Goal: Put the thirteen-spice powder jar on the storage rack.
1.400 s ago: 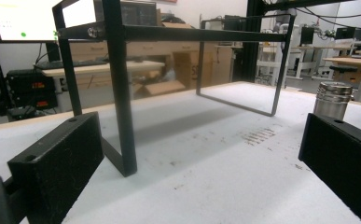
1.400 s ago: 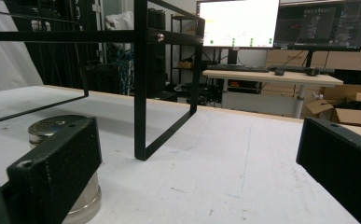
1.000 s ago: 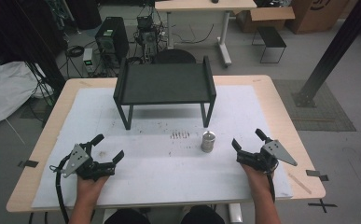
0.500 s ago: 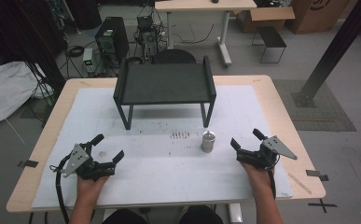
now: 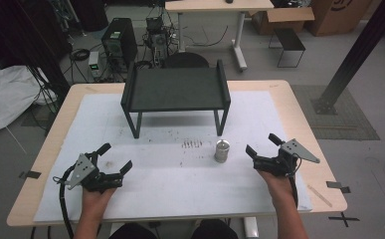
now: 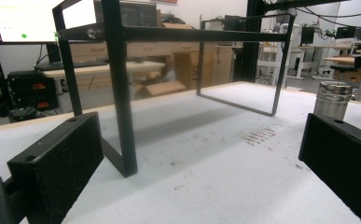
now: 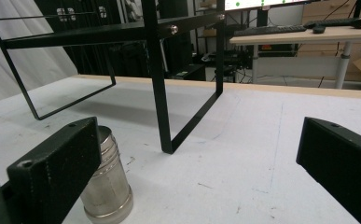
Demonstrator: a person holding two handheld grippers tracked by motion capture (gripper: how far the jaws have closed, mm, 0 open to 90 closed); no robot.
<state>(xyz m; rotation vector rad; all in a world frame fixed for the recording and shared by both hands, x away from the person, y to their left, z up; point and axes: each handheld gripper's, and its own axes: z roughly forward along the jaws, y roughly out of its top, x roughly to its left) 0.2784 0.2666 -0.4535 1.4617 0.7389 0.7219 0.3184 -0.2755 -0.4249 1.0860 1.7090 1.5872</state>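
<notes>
A small silver metal canister (image 5: 222, 151) stands upright on the white mat, in front of the black shelf's right front leg. My right gripper (image 5: 263, 145) is open just to its right, nothing between the jaws; in the right gripper view the canister (image 7: 107, 185) sits partly behind the left jaw. My left gripper (image 5: 115, 157) is open at the near left of the mat, empty. In the left gripper view the canister (image 6: 331, 99) stands far off at the right, behind the right jaw. The black metal shelf (image 5: 176, 89) stands at the mat's far middle.
The white mat (image 5: 180, 184) covers most of the wooden table (image 5: 304, 119). Dark scuff marks (image 5: 192, 144) lie left of the canister. The shelf's thin legs (image 7: 158, 84) rise close ahead of the right gripper. Desks, computers and boxes stand beyond the table.
The right gripper has moved slightly left, toward the canister. The left gripper and the canister have stayed put.
</notes>
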